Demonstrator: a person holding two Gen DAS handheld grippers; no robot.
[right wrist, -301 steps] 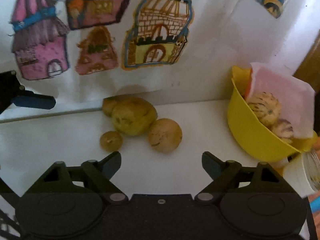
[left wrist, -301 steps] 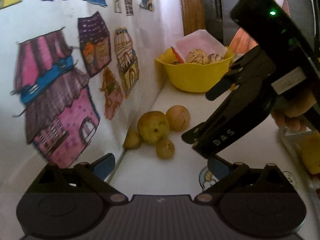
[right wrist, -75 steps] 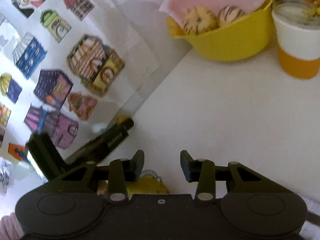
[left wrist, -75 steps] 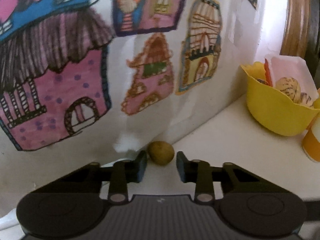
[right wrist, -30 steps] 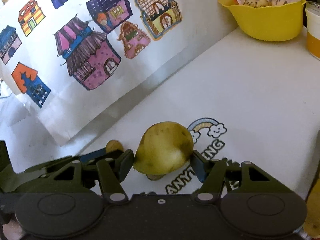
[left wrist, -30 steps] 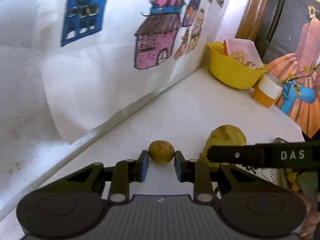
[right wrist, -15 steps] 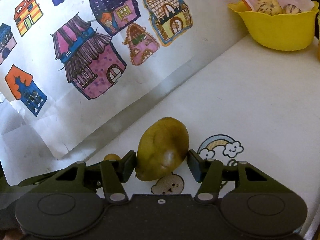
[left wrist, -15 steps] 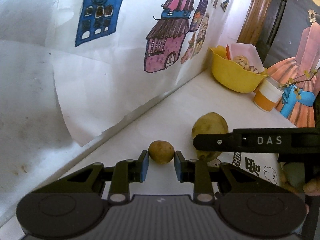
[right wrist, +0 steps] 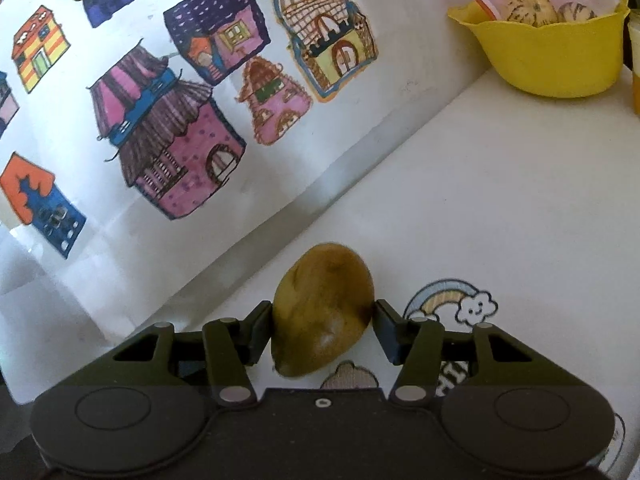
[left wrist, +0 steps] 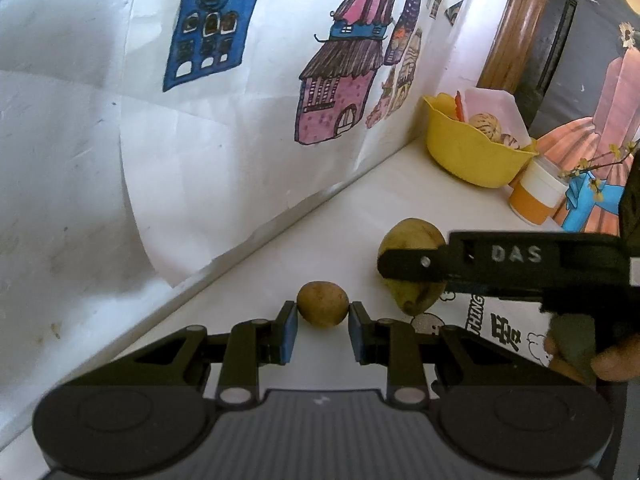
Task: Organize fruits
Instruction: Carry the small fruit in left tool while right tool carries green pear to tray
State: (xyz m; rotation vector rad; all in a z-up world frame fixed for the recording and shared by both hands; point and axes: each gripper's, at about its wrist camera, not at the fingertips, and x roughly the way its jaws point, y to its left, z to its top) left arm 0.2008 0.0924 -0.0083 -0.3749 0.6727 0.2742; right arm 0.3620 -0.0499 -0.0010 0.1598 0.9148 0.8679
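Observation:
A small round brown fruit point(left wrist: 322, 304) sits between the blue pads of my left gripper point(left wrist: 322, 322), which is shut on it just above the white table. A larger yellow-green fruit point(right wrist: 322, 310) is clamped in my right gripper point(right wrist: 323, 330), jaws pressed on both its sides. From the left wrist view that larger fruit point(left wrist: 412, 240) shows to the right, partly behind the black right gripper finger point(left wrist: 500, 258) marked DAS. A yellow bowl point(left wrist: 472, 152) point(right wrist: 548, 60) with striped fruits stands far back against the wall.
A wall with paper house drawings point(right wrist: 176, 148) runs along the left. An orange-and-white cup point(left wrist: 538, 192) stands beside the bowl. Cartoon rainbow and lettering prints point(right wrist: 452, 300) lie on the table under the right gripper. A hand point(left wrist: 584, 352) holds the right gripper.
Both grippers have closed on fruits and carried them away from the wall corner. Over the last second the right gripper's fruit shifted slightly; the left stayed steady with its small fruit.

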